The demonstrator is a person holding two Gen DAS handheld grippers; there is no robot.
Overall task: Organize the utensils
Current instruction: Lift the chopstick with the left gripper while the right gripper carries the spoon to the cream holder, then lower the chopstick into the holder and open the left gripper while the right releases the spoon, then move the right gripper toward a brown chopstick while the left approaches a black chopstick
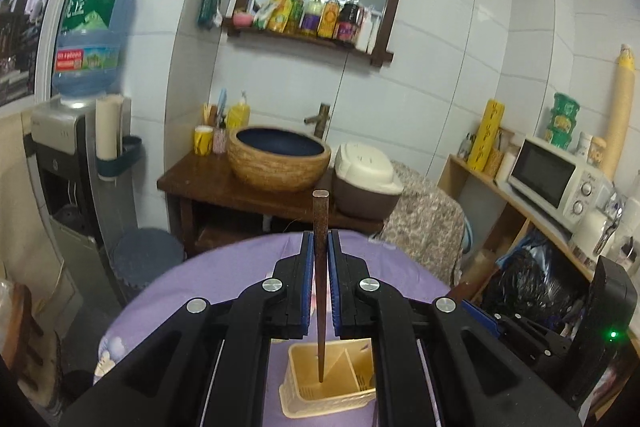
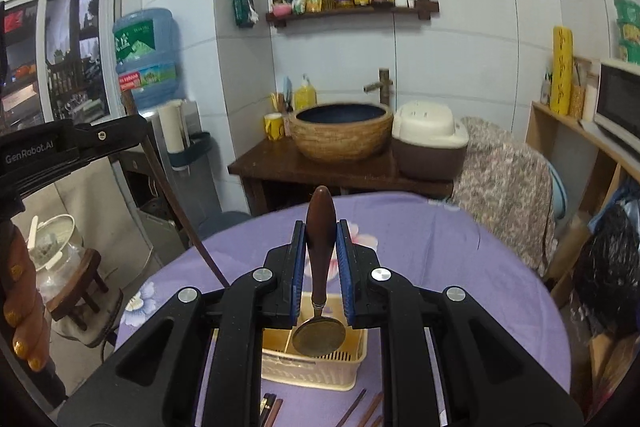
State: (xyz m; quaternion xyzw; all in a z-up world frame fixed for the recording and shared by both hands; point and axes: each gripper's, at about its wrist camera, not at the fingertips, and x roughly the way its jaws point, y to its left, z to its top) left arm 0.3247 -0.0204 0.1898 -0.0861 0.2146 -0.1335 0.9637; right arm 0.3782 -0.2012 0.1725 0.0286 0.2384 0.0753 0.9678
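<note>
The left tongs (image 1: 320, 239) are clamping a dark wooden chopstick (image 1: 320, 267), jaws pressed narrow against it. It is standing almost upright, blunt end up, thin tip pointing down into the cream utensil basket (image 1: 316, 399) sitting on the purple-clothed worktop (image 1: 224, 267). From the left wrist view the tip is hanging over the basket's left compartment, just beside the slanted divider; whether it is touching the bottom I cannot tell.

The right tongs (image 2: 320, 247) are gripping a spoon (image 2: 320, 287) by its brown wooden handle, jaws only slightly apart around it. Its long axis is also running top to bottom, handle end up, metal bowl down, hanging over the basket's rim.

The right wrist view is showing what the left one is not: loose chopsticks (image 2: 360, 411) lying on the cloth at the near edge of the worktop, in front of the basket, and at the far left the other gripper with its chopstick slanting down, plus a person's fingers (image 2: 24, 315) with yellow nails. The left wrist view is showing only a corner of the right gripper at its right edge.

Beyond the far edge of the worktop, a water dispenser (image 1: 80, 155), a brown washstand carrying a basin (image 1: 280, 159), a rice cooker (image 1: 366, 179), and a microwave (image 1: 556, 179) are standing along the wall, well apart from the basket. Nothing is blocking the basket's open top.
</note>
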